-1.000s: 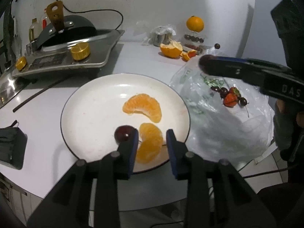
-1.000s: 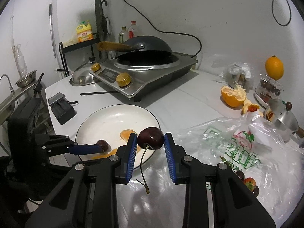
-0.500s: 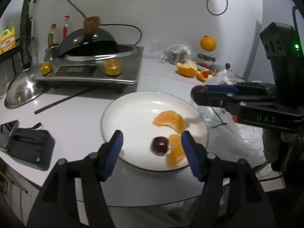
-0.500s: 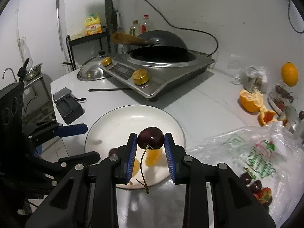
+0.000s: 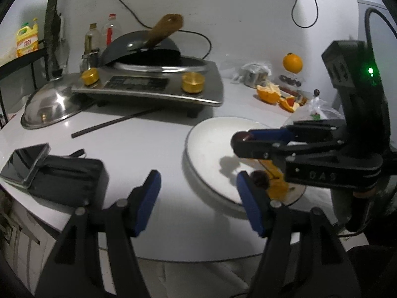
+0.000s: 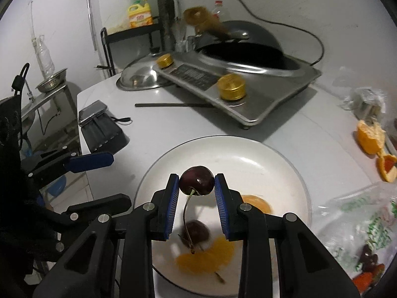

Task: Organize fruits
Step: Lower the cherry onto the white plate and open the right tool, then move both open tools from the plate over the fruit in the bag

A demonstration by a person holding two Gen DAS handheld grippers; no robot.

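A: Right wrist view: right gripper [image 6: 196, 182] is pinching a dark cherry [image 6: 196, 180] between its blue pads, stem hanging down. It hangs over the white plate [image 6: 248, 154].

B: And from the left wrist?

A: There the right gripper [image 5: 239, 139] comes in side-on from the right, over the plate [image 5: 211, 146]. Only a sliver of the held cherry [image 5: 240, 136] shows at the tips. Left gripper [image 5: 196, 186] is spread, nothing between the pads, over the table [image 5: 148, 149] edge beside the plate.

B: Anything already on the plate?

A: A second cherry [image 6: 196, 232] and two orange segments [image 6: 256, 203]. Right view shows them blurred and partly behind the fingers. In the left view that cherry [image 5: 259, 177] sits just past the left gripper's right pad, and the segments [image 5: 275, 186] are mostly covered by the right gripper body.

B: Rest of the fruit?

A: Left view only: whole orange [image 5: 292, 62] at the back wall, with small dark fruits under it, too small to identify. Peeled orange halves [image 5: 269, 93] appear in both views. The plastic bag [image 6: 359, 213] is cut off at the right view's edge, with strawberries [image 6: 364, 278] and dark fruit inside; in the left view it is almost fully hidden.

B: Clutter?

A: Induction cooker [image 5: 153, 84] with a wok, steel lid [image 5: 49, 104], phone [image 5: 24, 164] on a black case.
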